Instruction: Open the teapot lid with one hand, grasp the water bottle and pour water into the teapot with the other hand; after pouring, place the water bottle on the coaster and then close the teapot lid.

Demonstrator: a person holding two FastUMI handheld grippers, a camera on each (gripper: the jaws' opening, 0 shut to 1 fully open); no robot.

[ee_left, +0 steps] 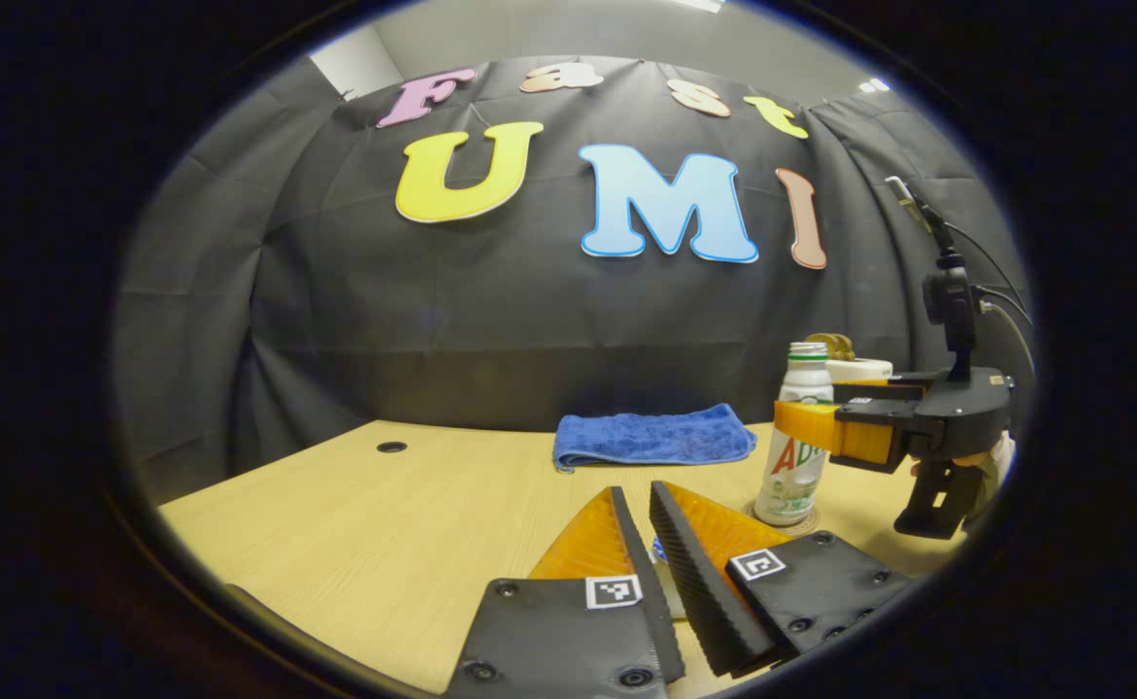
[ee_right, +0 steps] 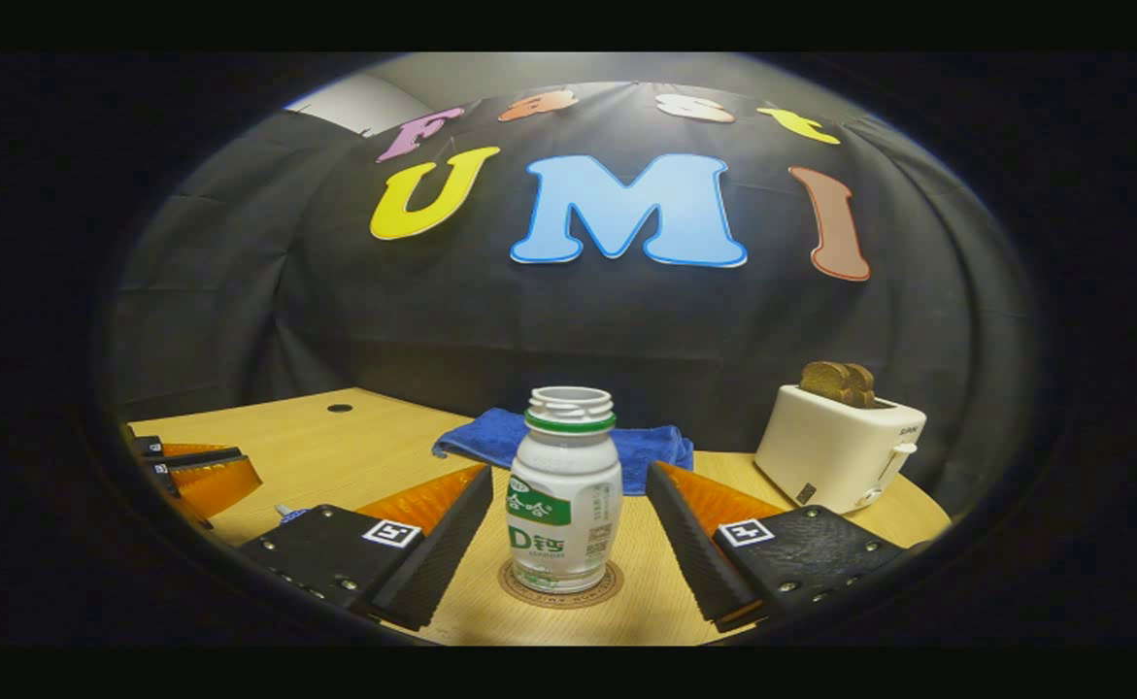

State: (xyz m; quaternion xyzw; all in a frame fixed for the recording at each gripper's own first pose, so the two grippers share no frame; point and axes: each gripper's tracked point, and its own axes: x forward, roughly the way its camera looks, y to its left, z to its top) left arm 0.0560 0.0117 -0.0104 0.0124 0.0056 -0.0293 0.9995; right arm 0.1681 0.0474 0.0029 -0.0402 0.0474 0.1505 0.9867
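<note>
The left gripper sits low over the wooden table, its fingers nearly together. Ahead, a folded blue towel lies. To the right, the right gripper brackets a capless water bottle standing on its coaster

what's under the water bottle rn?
The water bottle stands upright on a round coaster on the wooden table; the coaster's rim shows around the base. Its middle is covered by the bottle. The right gripper straddles it, jaws open, not touching.
</note>
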